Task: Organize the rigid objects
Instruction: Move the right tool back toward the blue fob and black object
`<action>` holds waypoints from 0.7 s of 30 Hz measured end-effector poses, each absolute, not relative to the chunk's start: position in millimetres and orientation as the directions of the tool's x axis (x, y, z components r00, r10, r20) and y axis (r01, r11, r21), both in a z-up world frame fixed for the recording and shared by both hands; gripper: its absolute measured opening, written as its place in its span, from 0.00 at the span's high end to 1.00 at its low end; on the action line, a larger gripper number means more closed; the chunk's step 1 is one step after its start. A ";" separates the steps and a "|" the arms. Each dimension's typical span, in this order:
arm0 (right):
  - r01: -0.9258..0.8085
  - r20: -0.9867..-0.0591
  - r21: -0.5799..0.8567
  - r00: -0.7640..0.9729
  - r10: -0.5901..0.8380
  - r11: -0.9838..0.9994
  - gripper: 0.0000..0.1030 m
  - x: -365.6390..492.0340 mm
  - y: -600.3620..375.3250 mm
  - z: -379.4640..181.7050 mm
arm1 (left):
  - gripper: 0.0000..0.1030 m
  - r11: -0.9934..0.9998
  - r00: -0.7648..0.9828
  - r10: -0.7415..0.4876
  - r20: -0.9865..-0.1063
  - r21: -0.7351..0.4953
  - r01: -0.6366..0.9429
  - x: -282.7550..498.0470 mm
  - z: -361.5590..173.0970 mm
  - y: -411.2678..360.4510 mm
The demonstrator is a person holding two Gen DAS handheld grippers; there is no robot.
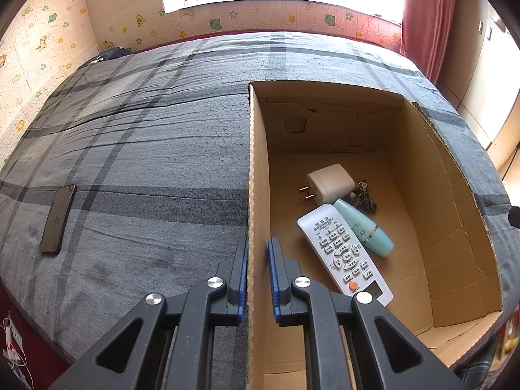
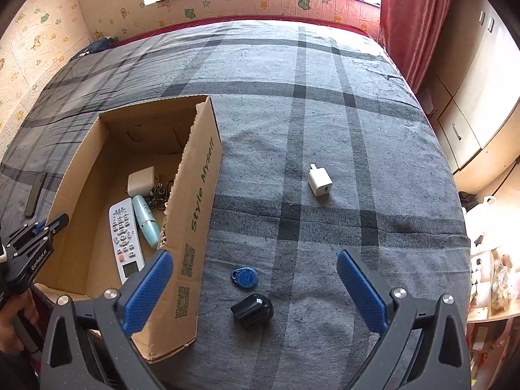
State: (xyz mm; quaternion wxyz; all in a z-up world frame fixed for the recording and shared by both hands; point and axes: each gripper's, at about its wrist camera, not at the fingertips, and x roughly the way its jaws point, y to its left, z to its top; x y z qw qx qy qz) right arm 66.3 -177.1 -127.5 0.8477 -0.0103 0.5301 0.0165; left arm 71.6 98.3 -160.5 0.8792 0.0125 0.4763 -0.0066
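Beside the open brown cardboard box (image 2: 182,201) on the plaid bed (image 2: 325,113), the right hand-held gripper (image 2: 255,287) hangs spread over the small black plastic block (image 2: 253,307) (left hand-held gripper (image 1: 257,279) pinching the box wall), so next lower and close.

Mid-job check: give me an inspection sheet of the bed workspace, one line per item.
Surface: grey plaid bedspread, wrinkled.
Job's things: cardboard box holds remote, teal bottle, white charger, keys; outside lie small white adapter, blue key fob, black object, phone.
Clutter: nothing seen.
Grippers: left gripper shut on the box wall; right gripper open above fob.
Cables: white cords beside bed.
Surroundings: window, red curtain, cabinets.
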 end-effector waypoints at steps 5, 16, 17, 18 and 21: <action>-0.028 -0.911 0.016 0.412 0.026 0.999 0.00 56.8 -187.8 -149.9 | 0.88 1.000 0.546 0.001 -0.838 0.018 0.025 71.0 -160.4 97.5; -0.037 -0.929 0.025 0.367 0.037 0.999 0.01 39.7 -199.1 -192.9 | 0.88 0.999 0.547 0.008 -0.837 0.026 0.026 70.9 -161.1 95.2; -0.035 -0.932 0.030 0.360 0.040 0.999 0.01 38.4 -199.9 -195.8 | 0.88 0.999 0.547 0.008 -0.837 0.026 0.025 71.0 -161.0 94.9; -0.034 -0.934 0.036 0.354 0.046 0.999 0.01 37.9 -200.9 -198.1 | 0.88 0.999 0.547 0.009 -0.837 0.026 0.025 71.1 -160.9 94.9; -0.035 -0.939 0.053 0.338 0.061 0.998 0.02 38.4 -203.1 -204.2 | 0.88 0.999 0.547 0.010 -0.837 0.028 0.026 70.9 -161.2 94.8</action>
